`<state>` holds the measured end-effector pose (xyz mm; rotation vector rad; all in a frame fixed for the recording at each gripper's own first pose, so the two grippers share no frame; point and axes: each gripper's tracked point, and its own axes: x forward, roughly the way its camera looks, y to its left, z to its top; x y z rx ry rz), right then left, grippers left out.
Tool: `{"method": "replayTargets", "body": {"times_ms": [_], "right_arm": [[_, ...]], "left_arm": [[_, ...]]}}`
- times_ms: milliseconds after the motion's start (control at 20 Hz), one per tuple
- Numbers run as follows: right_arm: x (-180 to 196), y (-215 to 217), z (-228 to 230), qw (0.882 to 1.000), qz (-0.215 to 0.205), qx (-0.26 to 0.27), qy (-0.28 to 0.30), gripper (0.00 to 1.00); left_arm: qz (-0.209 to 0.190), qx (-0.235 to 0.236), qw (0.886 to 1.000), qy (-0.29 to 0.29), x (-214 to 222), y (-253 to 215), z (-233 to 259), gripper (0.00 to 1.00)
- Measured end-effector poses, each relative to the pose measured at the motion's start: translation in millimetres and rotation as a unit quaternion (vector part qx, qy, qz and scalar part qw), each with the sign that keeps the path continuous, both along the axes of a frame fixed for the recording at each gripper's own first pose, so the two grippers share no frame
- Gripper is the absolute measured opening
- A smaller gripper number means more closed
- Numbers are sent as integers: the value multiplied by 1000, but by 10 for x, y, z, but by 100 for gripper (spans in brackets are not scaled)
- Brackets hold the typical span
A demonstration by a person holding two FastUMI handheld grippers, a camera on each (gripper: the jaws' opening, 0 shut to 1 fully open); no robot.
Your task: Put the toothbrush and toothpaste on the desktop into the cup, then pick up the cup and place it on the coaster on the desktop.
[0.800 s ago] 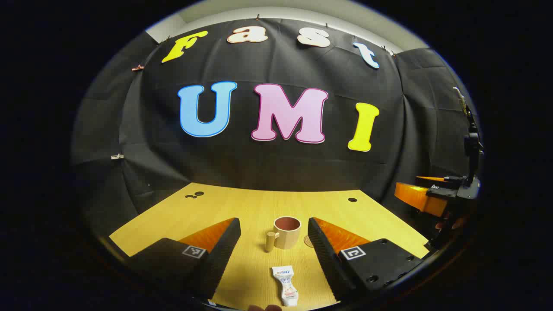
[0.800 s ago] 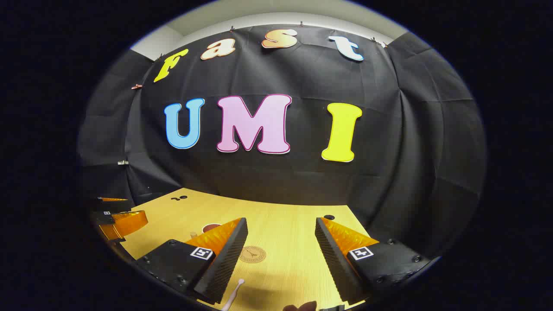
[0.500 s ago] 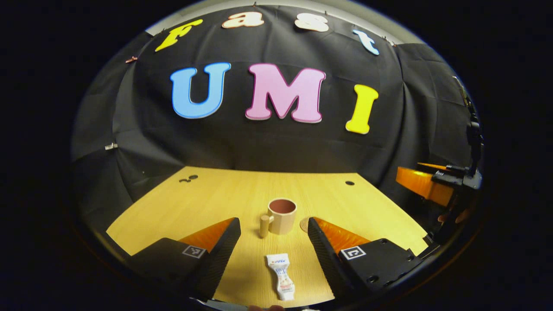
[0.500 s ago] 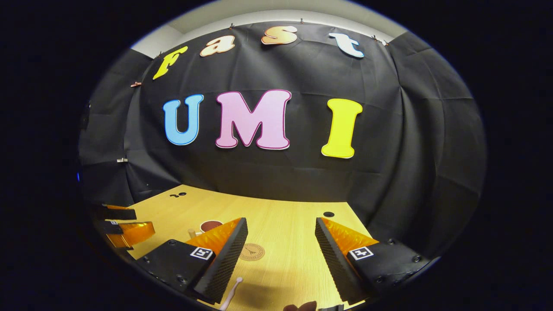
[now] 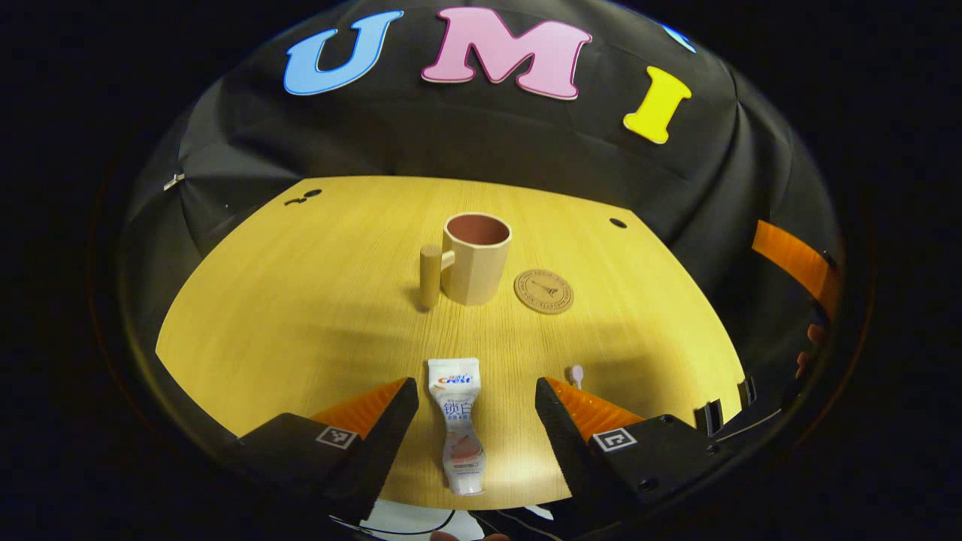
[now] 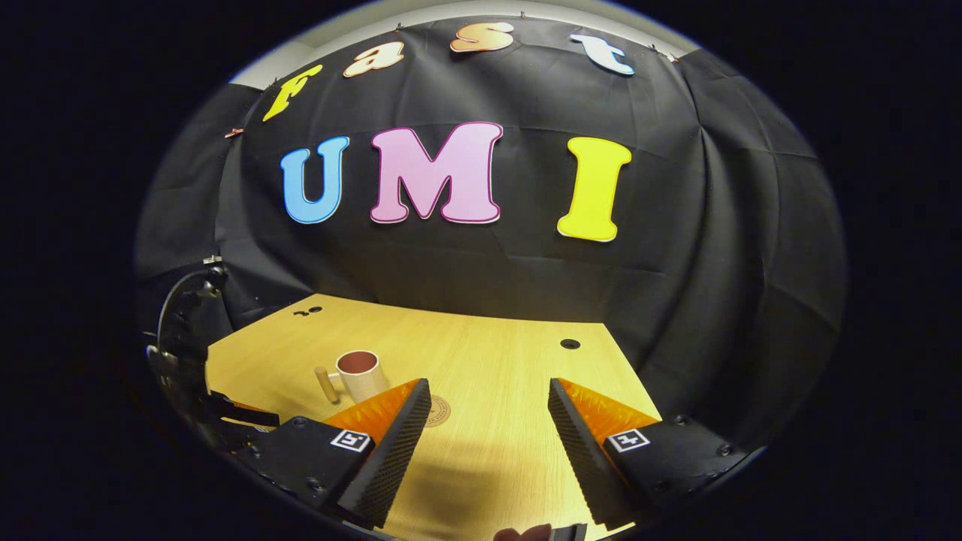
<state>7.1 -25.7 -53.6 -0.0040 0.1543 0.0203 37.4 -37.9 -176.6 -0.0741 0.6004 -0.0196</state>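
A white toothpaste tube (image 5: 460, 421) lies flat near the desktop's front edge. My left gripper (image 5: 476, 388) hovers above it, open, with one finger on each side of the tube and neither touching it. The tan cup (image 5: 476, 259) stands upright farther back, its handle (image 5: 430, 276) to the left. A round cork coaster (image 5: 544, 291) lies just right of the cup. The toothbrush's head (image 5: 576, 373) peeks out beside my left gripper's right finger; the rest is hidden. My right gripper (image 6: 488, 385) is open and holds nothing, with the cup (image 6: 361, 374) and the coaster (image 6: 436, 410) ahead to its left.
The wooden desktop (image 5: 301, 300) has small holes at the back right (image 5: 618, 223) and back left (image 5: 307, 195). The booth's black cloth hangs close behind it. Part of the right gripper (image 5: 793, 259) shows at the table's right side, and the left gripper's body (image 6: 184, 338) at the left.
My left gripper rose and tilted down, so the toothpaste now lies between its fingers and the coaster and toothbrush head show. The right gripper shifted slightly; the toothbrush slid out of its view.
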Motion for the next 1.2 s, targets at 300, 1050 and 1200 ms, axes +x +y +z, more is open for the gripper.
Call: {"method": "replayTargets", "body": {"times_ms": [300,1050,1200], "right_arm": [[-6,-150,-130,1000,-9,4,21,97],[-19,186,-556,995,25,14,98,97],[-60,407,-710,990,37,20,135,97]], "left_arm": [[9,7,998,70,39,12,-399,97],[6,60,988,142,162,98,-777,63],[8,56,987,152,165,152,-771,42]]}}
